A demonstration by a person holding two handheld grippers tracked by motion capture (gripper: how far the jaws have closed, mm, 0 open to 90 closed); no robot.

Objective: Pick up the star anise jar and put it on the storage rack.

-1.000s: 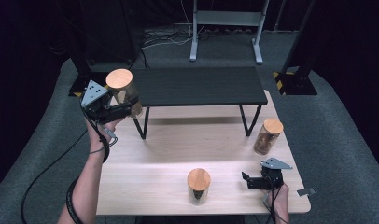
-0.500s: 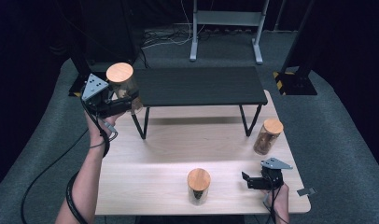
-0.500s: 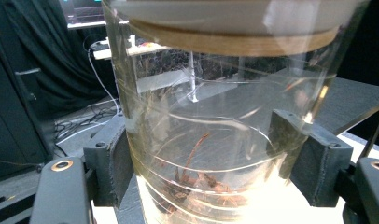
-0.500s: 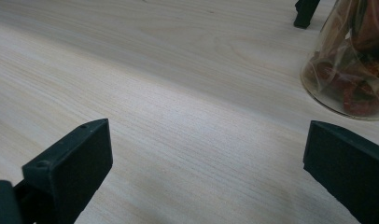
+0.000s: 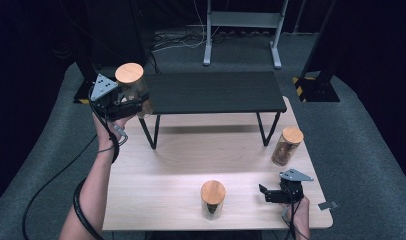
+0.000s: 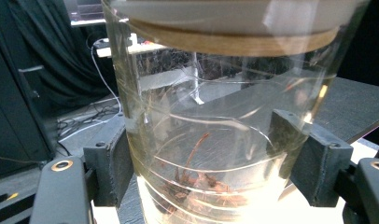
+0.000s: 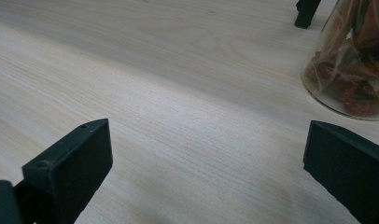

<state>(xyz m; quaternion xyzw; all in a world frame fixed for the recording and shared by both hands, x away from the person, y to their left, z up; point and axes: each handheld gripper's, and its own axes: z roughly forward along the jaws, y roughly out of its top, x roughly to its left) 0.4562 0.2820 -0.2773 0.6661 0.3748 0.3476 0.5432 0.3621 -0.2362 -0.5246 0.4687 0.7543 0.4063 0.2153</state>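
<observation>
My left gripper (image 5: 133, 106) is shut on a clear glass jar (image 5: 132, 87) with a round wooden lid, held in the air beside the left end of the black shelf (image 5: 216, 92). In the left gripper view both pads (image 6: 110, 163) press the jar (image 6: 215, 116) low on its wall, and a few reddish dried bits lie at its bottom. My right gripper (image 5: 271, 194) rests near the table's front right corner, its jaws (image 7: 206, 154) open over bare wood. A second jar (image 5: 287, 146) with reddish-brown contents (image 7: 355, 60) stands just beyond it.
A third lidded jar (image 5: 213, 199) stands at the front middle of the light wooden table (image 5: 191, 160). The black shelf stands on thin legs (image 5: 265, 135) across the back of the table. A cable trails from the left gripper down the forearm.
The left gripper has carried its jar slightly upward in the high view, near the shelf's left end. The right gripper has stayed where it was.
</observation>
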